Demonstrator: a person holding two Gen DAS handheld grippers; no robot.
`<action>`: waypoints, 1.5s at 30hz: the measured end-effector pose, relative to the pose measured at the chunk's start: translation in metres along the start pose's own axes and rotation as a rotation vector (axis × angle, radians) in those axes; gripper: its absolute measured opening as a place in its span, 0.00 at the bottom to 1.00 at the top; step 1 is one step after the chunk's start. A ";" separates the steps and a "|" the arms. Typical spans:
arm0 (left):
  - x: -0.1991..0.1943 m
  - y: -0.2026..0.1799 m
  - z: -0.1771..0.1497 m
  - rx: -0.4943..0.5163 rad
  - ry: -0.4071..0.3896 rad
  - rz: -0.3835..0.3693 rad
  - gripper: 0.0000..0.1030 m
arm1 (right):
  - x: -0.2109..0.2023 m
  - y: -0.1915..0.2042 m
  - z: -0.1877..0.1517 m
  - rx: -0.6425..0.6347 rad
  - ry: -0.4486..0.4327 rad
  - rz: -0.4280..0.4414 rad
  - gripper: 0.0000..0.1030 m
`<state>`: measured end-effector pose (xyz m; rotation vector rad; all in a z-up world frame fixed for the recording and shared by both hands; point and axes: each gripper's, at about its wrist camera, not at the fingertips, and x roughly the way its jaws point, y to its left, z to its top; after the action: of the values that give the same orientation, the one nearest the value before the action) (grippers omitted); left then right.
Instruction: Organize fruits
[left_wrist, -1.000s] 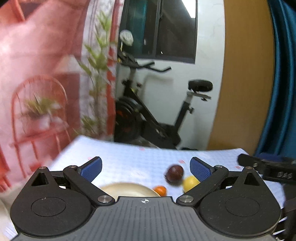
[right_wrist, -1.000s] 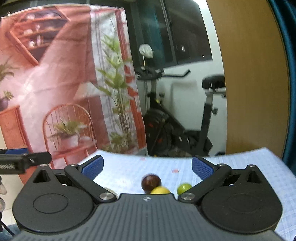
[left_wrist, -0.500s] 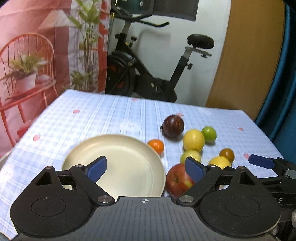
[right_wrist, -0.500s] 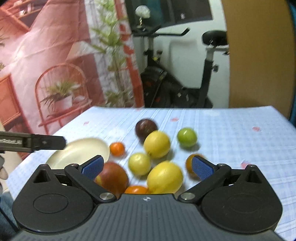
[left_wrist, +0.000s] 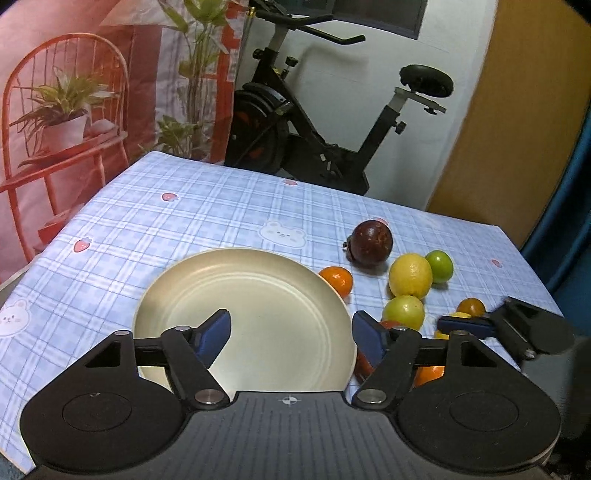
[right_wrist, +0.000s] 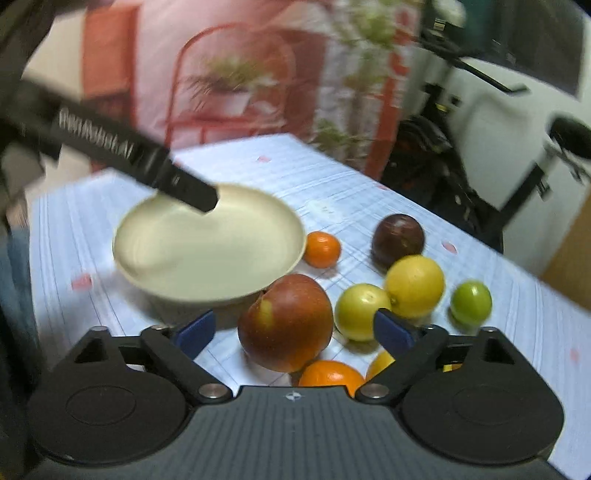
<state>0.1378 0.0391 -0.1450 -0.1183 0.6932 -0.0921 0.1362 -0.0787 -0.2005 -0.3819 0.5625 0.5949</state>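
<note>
A cream plate (left_wrist: 258, 310) sits empty on the blue checked tablecloth; it also shows in the right wrist view (right_wrist: 207, 243). To its right lie several fruits: a red apple (right_wrist: 286, 323), a dark purple fruit (left_wrist: 371, 242), a yellow lemon (left_wrist: 410, 275), a green lime (left_wrist: 439, 266), a small orange (left_wrist: 337, 281), a yellow-green fruit (left_wrist: 403, 313). My left gripper (left_wrist: 291, 338) is open above the plate's near edge. My right gripper (right_wrist: 293, 330) is open with the apple between its fingers, not touching.
The table (left_wrist: 184, 221) ends at the far edge, with an exercise bike (left_wrist: 314, 122) behind it. A red chair with a potted plant (left_wrist: 62, 122) stands to the left. The left gripper's finger (right_wrist: 147, 166) reaches over the plate in the right wrist view.
Both grippers have tilted down and moved in toward the table. The left gripper now hangs over the plate. The right gripper has swung left and closed in around the apple.
</note>
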 end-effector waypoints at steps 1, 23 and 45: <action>0.000 0.000 0.000 0.003 0.001 -0.005 0.69 | 0.005 0.001 0.001 -0.027 0.012 0.014 0.84; 0.011 -0.019 -0.013 0.042 0.064 -0.155 0.59 | 0.011 -0.012 -0.028 0.319 0.010 0.140 0.67; 0.024 -0.041 -0.043 0.054 0.204 -0.311 0.57 | -0.008 -0.001 -0.050 0.345 -0.007 0.200 0.67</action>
<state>0.1267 -0.0075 -0.1877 -0.1654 0.8714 -0.4251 0.1119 -0.1070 -0.2350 0.0030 0.6881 0.6766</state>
